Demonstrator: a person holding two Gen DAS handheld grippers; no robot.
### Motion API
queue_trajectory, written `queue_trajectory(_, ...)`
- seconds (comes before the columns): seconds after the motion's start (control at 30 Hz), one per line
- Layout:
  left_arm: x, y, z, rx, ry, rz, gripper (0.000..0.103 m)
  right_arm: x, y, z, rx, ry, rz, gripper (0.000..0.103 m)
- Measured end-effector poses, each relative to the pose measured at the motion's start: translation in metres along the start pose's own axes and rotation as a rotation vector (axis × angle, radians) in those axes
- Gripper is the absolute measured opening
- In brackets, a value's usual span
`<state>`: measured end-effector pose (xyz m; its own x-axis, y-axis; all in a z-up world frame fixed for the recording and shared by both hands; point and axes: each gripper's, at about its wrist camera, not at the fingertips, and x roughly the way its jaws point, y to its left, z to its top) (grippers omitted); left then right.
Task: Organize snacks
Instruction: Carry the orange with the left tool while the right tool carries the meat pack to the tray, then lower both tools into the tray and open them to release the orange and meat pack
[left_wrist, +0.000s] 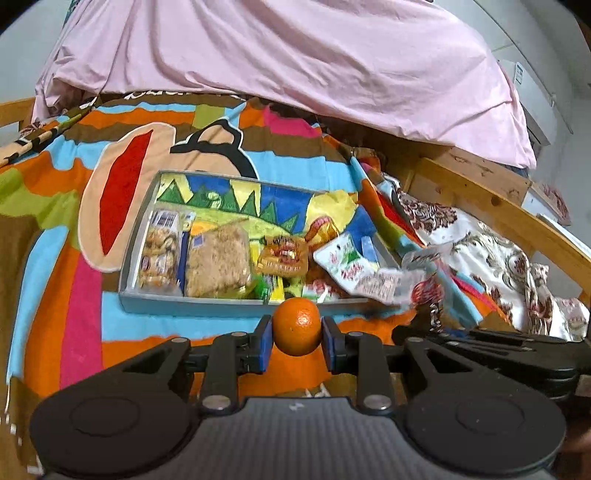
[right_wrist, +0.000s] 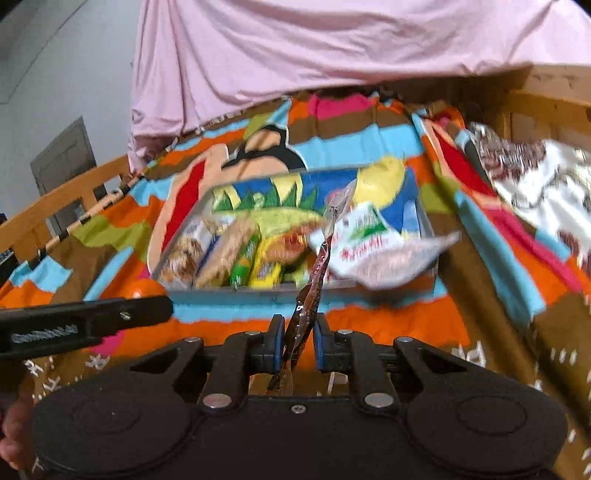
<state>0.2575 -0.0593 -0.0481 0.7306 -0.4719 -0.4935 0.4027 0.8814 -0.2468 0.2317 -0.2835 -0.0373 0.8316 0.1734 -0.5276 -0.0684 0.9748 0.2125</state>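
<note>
Since both tools are loaded and close to the tray (left_wrist: 133, 254), main risk = collision or a drop at the near rim, judging from layout. Bed w/ bright patchwork blanket (left_wrist: 55, 229) is soft, uneven fabric, so the tray could tip or slide if nudged; pink sheet (left_wrist: 277, 55) bunched behind it, wrinkled cotton-looking. Tray is a shallow grey rectangular box, thin walls, prob. cardboard, already crowded: crumbly bar in clear wrap (left_wrist: 218, 260), cookie pack (left_wrist: 159, 254) at the left end, glossy white pouch (left_wrist: 345, 262) lying over the right edge, smaller yellow/green packs in between (blurred, can't ID). Not much free floor near the front, so anything put there may land on other packs and roll off. Left tool (left_wrist: 296, 338) pinches an orange (left_wrist: 297, 325) between blue pads, held just short of the tray's near wall; round, dimpled, firm peel, contact only at two side pts, so it could spin or squirt out if grip slackens, and it'd roll on the blanket. Right tool (right_wrist: 298, 345) holds a thin dark brown sachet (right_wrist: 308, 295) edge-on, jaws not fully pressed together, foil-like crinkly film, floppy, sticking up toward the tray; slick film could slip thru, or its free end catch the white pouch. Right view is motion-blurred, so gaps betw. sachet and pouch = can't tell. Left tool's arm crosses the right view's lower left, tools near each other, bump poss.
</note>
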Motion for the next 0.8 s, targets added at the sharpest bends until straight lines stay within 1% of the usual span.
queue_trajectory(0.13, 0.018, -0.004, 0.022, -0.005, -0.024, 0.001, 0.03, 0.006, -0.012, 0.024, -0.022, -0.047, 0.021, 0.017)
queue_trajectory(0.27, 0.046, -0.012, 0.046, 0.015, -0.039, -0.002, 0.03, 0.027, -0.031, 0.05, -0.033, -0.088, 0.031, 0.017)
queue_trajectory(0.4, 0.085, -0.02, 0.069, 0.011, -0.019, -0.004, 0.03, 0.055, -0.056, 0.071, -0.009, -0.103, 0.037, 0.017)
queue_trajectory(0.6, 0.143, -0.025, 0.086, -0.01, 0.053, 0.036, 0.03, 0.098, -0.094, 0.08, 0.128, -0.054, 0.034, 0.017)
queue_trajectory(0.8, 0.174, -0.029, 0.089, -0.023, 0.098, 0.086, 0.03, 0.118, -0.108, 0.085, 0.196, -0.024, 0.05, 0.017)
